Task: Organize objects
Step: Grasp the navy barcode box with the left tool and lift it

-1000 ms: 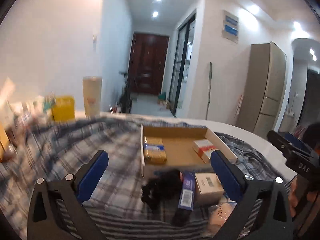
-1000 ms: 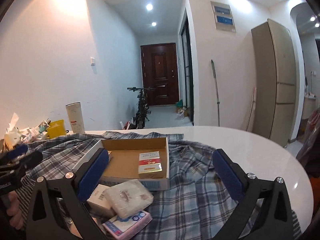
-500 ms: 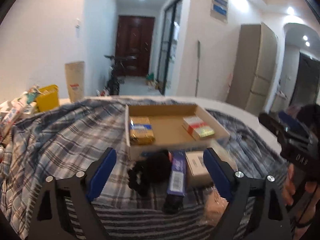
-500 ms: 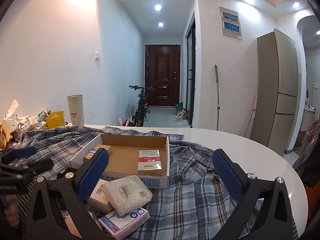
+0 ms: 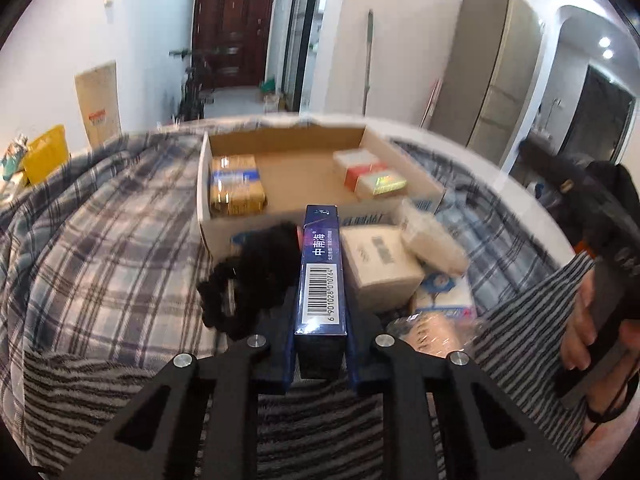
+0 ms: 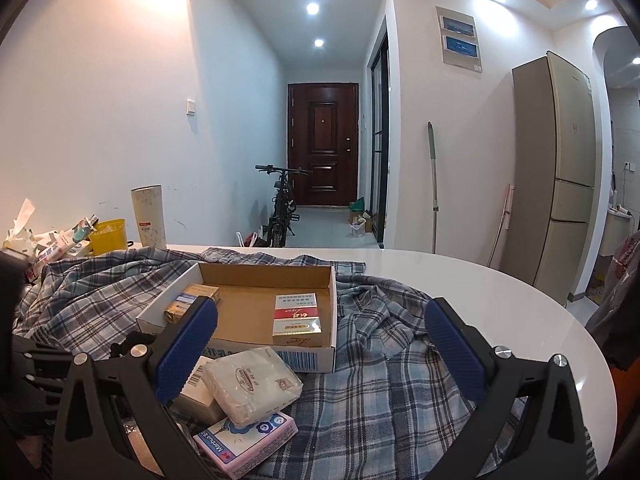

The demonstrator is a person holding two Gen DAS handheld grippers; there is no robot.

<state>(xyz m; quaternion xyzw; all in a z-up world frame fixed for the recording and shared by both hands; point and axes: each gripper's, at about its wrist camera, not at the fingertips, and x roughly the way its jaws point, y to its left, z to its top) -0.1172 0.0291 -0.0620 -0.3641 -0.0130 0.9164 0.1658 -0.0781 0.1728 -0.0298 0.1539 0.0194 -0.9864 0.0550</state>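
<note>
My left gripper [image 5: 321, 312] clamps the slim dark-blue barcoded carton [image 5: 320, 276] just short of the shallow brown cardboard tray [image 5: 404, 168] — two packs already inside, several still outside — while my right gripper [image 6: 320, 356] gapes wide, empty.

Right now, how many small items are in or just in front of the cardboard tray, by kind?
Hard boxes: 4 - gold box, red-and-white box, held blue box, beige box
Soft wrapped packs: 3 - white pack, pink pack, peach pack
Black fuzzy thing: 1
Total: 8
</note>
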